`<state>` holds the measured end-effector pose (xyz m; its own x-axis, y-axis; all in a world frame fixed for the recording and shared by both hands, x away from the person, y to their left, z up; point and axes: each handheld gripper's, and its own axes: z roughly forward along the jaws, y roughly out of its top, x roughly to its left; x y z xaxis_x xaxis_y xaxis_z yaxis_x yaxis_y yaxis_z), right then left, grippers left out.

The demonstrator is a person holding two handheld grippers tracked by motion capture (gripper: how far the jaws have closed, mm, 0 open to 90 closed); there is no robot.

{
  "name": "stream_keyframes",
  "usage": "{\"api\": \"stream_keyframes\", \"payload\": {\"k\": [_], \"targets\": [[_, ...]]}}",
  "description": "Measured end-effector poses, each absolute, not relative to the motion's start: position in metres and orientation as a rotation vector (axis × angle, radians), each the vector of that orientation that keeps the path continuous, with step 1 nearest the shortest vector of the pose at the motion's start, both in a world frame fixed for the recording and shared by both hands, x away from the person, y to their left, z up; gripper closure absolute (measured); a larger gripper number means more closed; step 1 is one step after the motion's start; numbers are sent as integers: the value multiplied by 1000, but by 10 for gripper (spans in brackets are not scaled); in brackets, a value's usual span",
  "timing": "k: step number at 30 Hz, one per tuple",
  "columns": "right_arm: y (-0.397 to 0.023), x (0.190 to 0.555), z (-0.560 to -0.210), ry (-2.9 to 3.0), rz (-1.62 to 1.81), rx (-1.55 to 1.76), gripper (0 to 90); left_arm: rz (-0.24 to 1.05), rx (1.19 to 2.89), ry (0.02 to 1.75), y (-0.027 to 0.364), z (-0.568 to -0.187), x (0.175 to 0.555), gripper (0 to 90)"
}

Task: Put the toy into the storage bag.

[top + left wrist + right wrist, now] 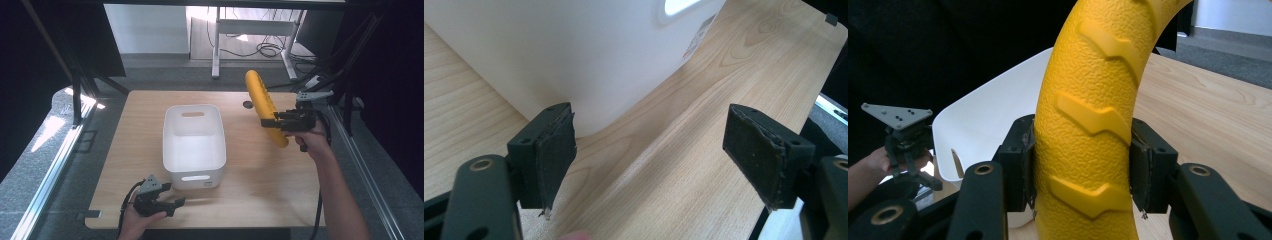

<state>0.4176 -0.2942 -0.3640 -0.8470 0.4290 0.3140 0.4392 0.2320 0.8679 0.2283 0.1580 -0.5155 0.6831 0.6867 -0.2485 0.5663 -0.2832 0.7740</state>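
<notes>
Yellow ring [1088, 125] tread ridges plain in right gripper view, jaws clamped.

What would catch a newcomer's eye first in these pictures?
The bright yellow ring with raised tread marks stands out, clamped upright in the right hand-held gripper above the table's right side. Next comes the white bin at the middle of the wooden table, with the left hand-held gripper open beside its near corner.
</notes>
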Motion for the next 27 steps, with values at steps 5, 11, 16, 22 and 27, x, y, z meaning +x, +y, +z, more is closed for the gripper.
{"api": "stream_keyframes", "payload": {"k": [5, 11, 16, 22, 27], "targets": [[-291, 413, -362, -2455, -1751, -839, 520, 163, 1974, 967, 157, -516, 228, 213], [-288, 409, -361, -2428, -1789, -814, 520, 162, 1974, 966, 157, -516, 228, 213], [-285, 406, -359, -2416, -1829, -831, 520, 162, 1980, 962, 155, -516, 228, 213], [-280, 401, -355, -2394, -1859, -802, 520, 162, 1977, 962, 156, -516, 228, 213], [-273, 395, -351, -2381, -1888, -795, 520, 160, 1979, 962, 155, -516, 227, 213]]}}
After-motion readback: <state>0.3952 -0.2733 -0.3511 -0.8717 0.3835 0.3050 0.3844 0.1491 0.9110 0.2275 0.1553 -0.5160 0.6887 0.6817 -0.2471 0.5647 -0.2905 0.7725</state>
